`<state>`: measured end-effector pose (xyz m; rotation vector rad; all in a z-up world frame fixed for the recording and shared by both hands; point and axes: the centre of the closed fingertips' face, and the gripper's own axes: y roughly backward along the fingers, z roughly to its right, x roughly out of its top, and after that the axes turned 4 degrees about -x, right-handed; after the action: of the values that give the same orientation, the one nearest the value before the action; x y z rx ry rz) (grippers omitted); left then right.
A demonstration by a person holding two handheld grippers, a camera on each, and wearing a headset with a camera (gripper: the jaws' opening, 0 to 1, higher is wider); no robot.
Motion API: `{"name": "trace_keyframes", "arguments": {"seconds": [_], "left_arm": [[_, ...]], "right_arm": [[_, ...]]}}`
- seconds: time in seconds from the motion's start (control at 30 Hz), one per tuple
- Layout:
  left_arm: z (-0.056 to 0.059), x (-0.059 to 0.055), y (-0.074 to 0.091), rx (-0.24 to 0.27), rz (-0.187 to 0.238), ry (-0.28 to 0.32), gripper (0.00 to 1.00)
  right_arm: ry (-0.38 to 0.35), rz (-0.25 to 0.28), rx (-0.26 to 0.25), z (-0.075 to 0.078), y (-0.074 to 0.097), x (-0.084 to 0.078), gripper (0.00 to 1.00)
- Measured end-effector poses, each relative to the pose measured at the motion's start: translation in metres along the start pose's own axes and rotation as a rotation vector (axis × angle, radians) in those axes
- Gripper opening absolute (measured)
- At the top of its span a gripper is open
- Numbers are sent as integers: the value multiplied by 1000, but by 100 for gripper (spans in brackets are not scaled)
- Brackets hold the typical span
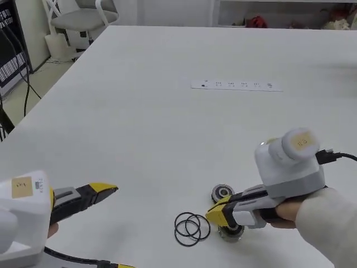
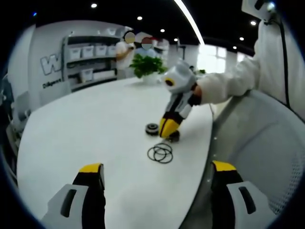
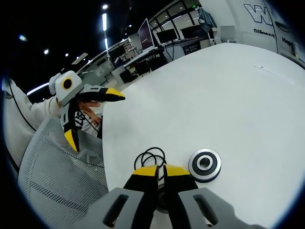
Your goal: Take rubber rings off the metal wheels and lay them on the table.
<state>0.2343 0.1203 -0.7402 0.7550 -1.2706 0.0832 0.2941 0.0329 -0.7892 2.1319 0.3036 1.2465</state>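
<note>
Three black rubber rings (image 1: 191,227) lie overlapping on the white table (image 1: 167,111). One metal wheel (image 1: 222,194) lies flat just beyond them. A second wheel (image 1: 231,232) sits under my right gripper (image 1: 215,214), whose yellow-tipped jaws are closed together right over it. In the right gripper view the jaws (image 3: 159,171) meet above this dark wheel (image 3: 162,199), with the rings (image 3: 149,157) left of them and the other wheel (image 3: 205,163) to the right. My left gripper (image 1: 114,228) hovers wide open at the near left, holding nothing. From it I see the rings (image 2: 160,153) and the right gripper (image 2: 169,128).
A flush socket strip (image 1: 237,85) is set in the table farther back. An office chair (image 1: 83,19) stands beyond the far left corner. A mesh chair (image 2: 267,143) is beside the table's near edge. People stand far back by shelves.
</note>
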Motion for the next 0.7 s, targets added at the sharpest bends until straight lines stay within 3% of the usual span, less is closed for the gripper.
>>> {"name": "trace_keyframes", "arguments": {"seconds": [0.5,0.7], "left_arm": [[-9,10,6,7,-5,-29,93],[-10,25,4,-5,5,-58,93]], "right_arm": [[-20,106,-33,16,22,20,4],[-20,150,-42,22,31,25,9]]}}
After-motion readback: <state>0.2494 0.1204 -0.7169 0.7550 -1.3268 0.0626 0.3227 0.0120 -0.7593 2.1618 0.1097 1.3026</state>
